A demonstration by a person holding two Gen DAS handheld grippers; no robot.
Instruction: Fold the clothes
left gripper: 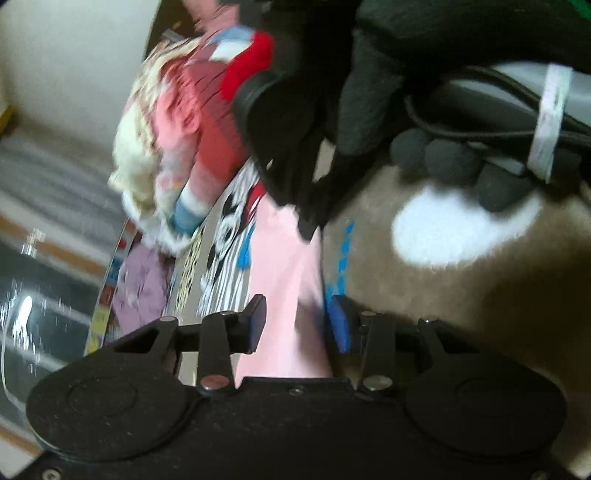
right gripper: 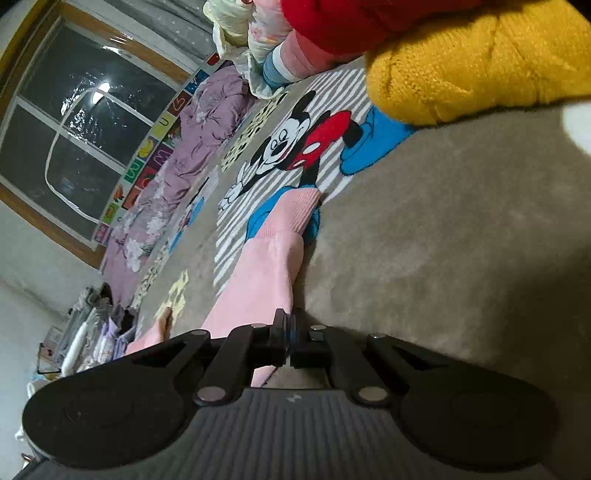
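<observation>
A pale pink garment lies stretched over a cartoon-mouse rug; its ribbed cuff points away from me. In the left wrist view my left gripper has the pink cloth filling the gap between its blue-padded fingers, which press on it. My right gripper pinches the same cloth further along, held by a person's black-gloved hand. In the right wrist view the right gripper is shut, with the pink garment caught at its tips.
A heap of clothes rises at the rug's far side, with a mustard knit and a red garment on top. A purple floral garment lies along the rug's edge by a window. Beige carpet spreads to the right.
</observation>
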